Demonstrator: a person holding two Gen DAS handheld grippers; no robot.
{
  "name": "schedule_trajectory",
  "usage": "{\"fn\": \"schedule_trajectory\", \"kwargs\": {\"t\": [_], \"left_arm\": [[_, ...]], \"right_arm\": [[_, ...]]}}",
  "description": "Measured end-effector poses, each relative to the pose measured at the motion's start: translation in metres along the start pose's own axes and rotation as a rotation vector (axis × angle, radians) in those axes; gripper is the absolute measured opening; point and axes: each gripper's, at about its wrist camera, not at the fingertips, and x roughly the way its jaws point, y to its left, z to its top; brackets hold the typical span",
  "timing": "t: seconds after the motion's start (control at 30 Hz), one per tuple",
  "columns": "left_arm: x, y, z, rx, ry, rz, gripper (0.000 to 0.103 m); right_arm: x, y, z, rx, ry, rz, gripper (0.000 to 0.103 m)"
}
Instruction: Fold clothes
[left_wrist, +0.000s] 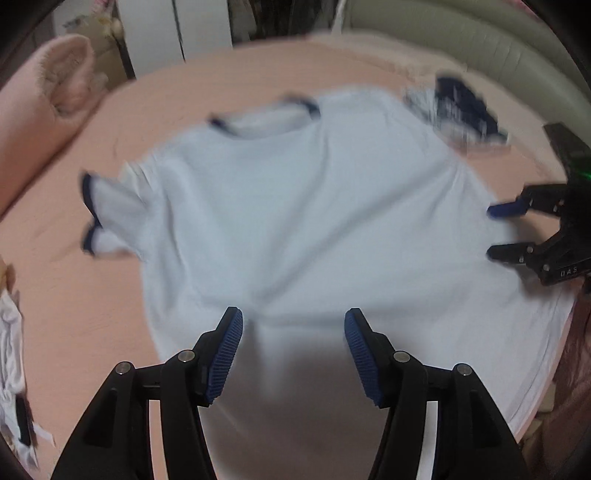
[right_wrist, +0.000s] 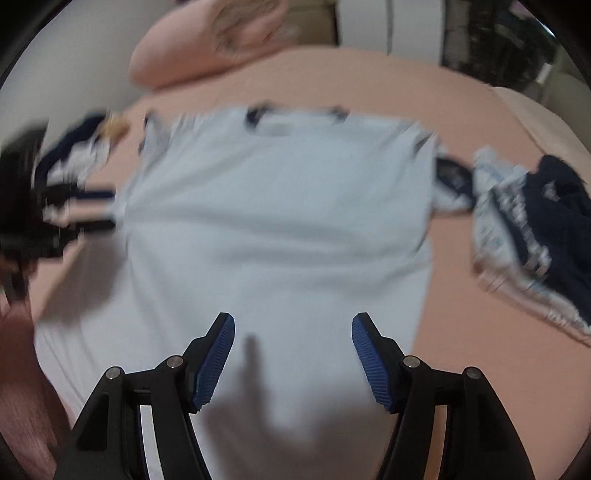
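A pale blue T-shirt (left_wrist: 295, 206) with navy trim at collar and sleeves lies spread flat on the pink bed sheet (left_wrist: 92, 295), collar at the far side. My left gripper (left_wrist: 293, 325) hovers open above its lower part, nothing between the blue pads. In the right wrist view the same T-shirt (right_wrist: 277, 221) fills the middle, and my right gripper (right_wrist: 293, 328) stands open above its hem area, empty. The right gripper (left_wrist: 495, 232) also shows at the right edge of the left wrist view, jaws apart beside the shirt's edge. The left gripper (right_wrist: 107, 208) appears blurred at the left of the right wrist view.
A crumpled navy and white garment (right_wrist: 535, 229) lies on the sheet right of the shirt. A rolled pink blanket (left_wrist: 48, 96) sits at the far left. More white and navy clothes (left_wrist: 11, 369) lie at the near left. A padded headboard (left_wrist: 480, 40) runs behind the bed.
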Motion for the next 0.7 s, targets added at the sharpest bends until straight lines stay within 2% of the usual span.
{"fn": "schedule_trajectory", "kwargs": {"t": [0.03,0.07,0.1,0.13,0.2,0.23,0.3,0.37,0.47,0.5,0.6,0.7], "left_arm": [[0.005,-0.003,-0.009,0.023,0.035,0.017,0.056],[-0.005,-0.002,-0.018,0.027,-0.011,0.02,0.056],[-0.015,0.001,-0.025,0.013,-0.02,0.014,0.056],[-0.023,0.006,-0.031,-0.004,-0.015,0.013,0.056],[-0.04,0.017,-0.043,-0.039,-0.006,0.011,0.056],[-0.048,0.022,-0.048,-0.057,-0.008,0.009,0.056],[-0.064,0.034,-0.043,-0.097,-0.08,-0.002,0.056],[-0.076,0.045,-0.018,-0.125,-0.181,0.012,0.056],[-0.055,0.06,0.043,-0.153,-0.218,0.086,0.056],[-0.045,0.065,0.059,-0.169,-0.215,0.085,0.056],[-0.005,0.078,0.105,-0.177,-0.19,0.076,0.056],[0.037,0.091,0.132,-0.18,-0.132,0.083,0.055]], "right_arm": [[0.003,-0.001,-0.011,-0.019,0.009,-0.029,0.066],[-0.003,-0.006,-0.021,-0.023,-0.028,-0.04,0.066],[-0.009,-0.013,-0.029,-0.014,-0.035,-0.054,0.066],[-0.016,-0.023,-0.035,0.008,-0.013,-0.073,0.066],[-0.031,-0.039,-0.049,0.049,0.037,-0.115,0.075],[-0.039,-0.047,-0.054,0.074,0.049,-0.117,0.075],[-0.055,-0.06,-0.053,0.128,0.028,-0.075,0.075],[-0.073,-0.071,-0.028,0.148,-0.04,-0.056,0.075],[-0.087,-0.077,0.042,0.161,-0.158,-0.046,0.075],[-0.081,-0.08,0.069,0.167,-0.175,-0.047,0.075],[-0.034,-0.081,0.143,0.158,-0.156,-0.048,0.075],[0.021,-0.086,0.18,0.182,-0.08,-0.058,0.075]]}}
